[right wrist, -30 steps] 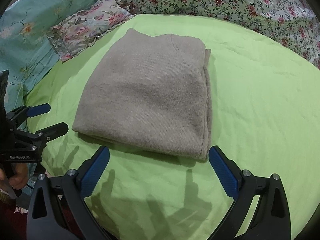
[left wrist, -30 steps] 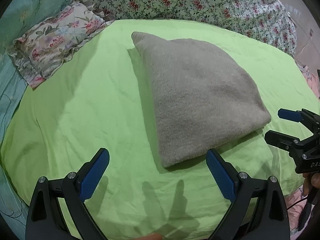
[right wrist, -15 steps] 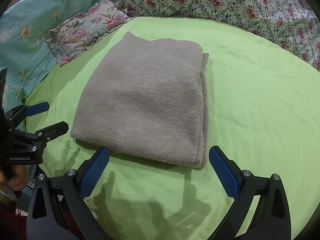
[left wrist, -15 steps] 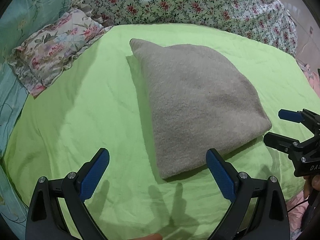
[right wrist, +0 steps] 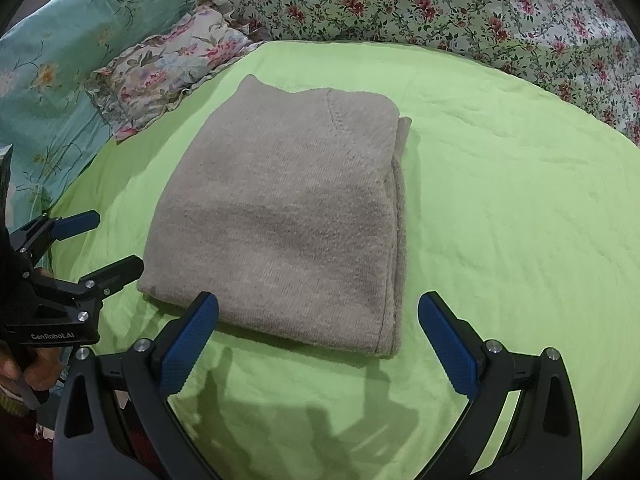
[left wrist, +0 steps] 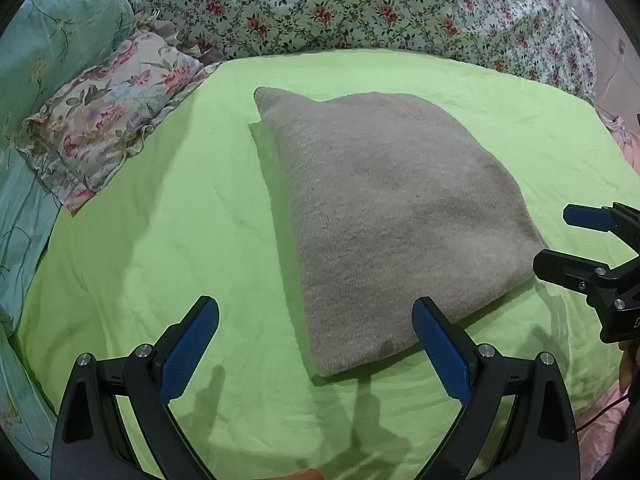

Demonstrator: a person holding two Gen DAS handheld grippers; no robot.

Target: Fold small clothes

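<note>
item: grey knit garment (right wrist: 280, 216), folded, mid green bed sheet (right wrist: 500, 200). soft, light, floppy, likely grippy; pinch stacked edge at 3 o'clock. left tool (left wrist: 316, 344), right tool (right wrist: 318, 340): fingers apart, empty.

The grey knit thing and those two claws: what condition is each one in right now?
Grey knit garment: folded into a flat stack, lying on the green sheet, held by neither claw.
Left claw: open, holding nothing, near the garment's corner.
Right claw: open, holding nothing, at the garment's near edge.
</note>
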